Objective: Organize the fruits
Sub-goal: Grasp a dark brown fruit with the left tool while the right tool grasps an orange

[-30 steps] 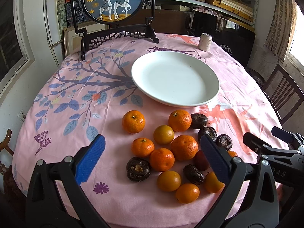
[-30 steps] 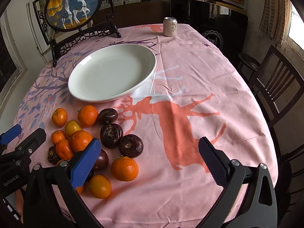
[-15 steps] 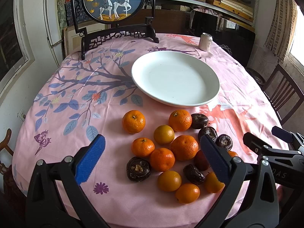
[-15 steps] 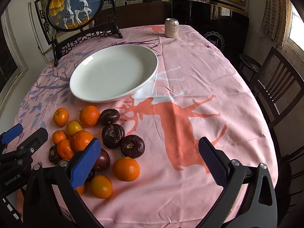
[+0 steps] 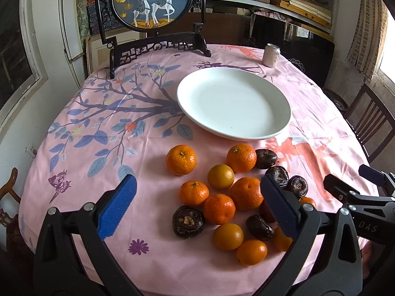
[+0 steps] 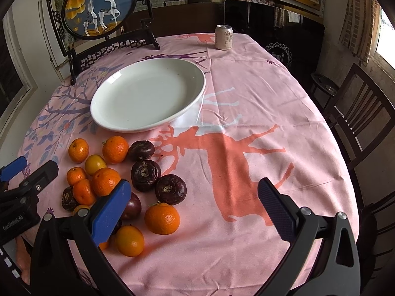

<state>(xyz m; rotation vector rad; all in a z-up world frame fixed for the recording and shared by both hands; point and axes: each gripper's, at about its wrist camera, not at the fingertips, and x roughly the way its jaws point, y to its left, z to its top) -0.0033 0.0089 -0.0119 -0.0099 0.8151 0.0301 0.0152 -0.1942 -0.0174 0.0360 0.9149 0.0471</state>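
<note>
A cluster of several oranges [image 5: 245, 193] [image 6: 162, 218] and dark purple wrinkled fruits [image 5: 188, 221] [image 6: 170, 189] lies on the pink tablecloth near the front edge. Behind it sits an empty white plate [image 5: 284, 108] [image 6: 197, 91]. My left gripper [image 5: 197, 207] hovers open above the left part of the pile, nothing between its blue pads. My right gripper [image 6: 195, 209] hangs open over the pile's right side, its left pad [image 6: 111, 212] hiding a purple fruit. Each gripper shows at the edge of the other's view.
A drinks can [image 5: 271, 55] [image 6: 223, 37] stands at the table's far side. A framed round deer picture on a black stand [image 5: 153, 2] [image 6: 98, 7] stands at the far left. Dark wooden chairs [image 6: 355, 113] sit to the right. Bare cloth [image 6: 246, 153] stretches right of the fruit.
Both grippers have barely shifted; the right wrist view has crept slightly forward and right. The fruit and plate have not moved.
</note>
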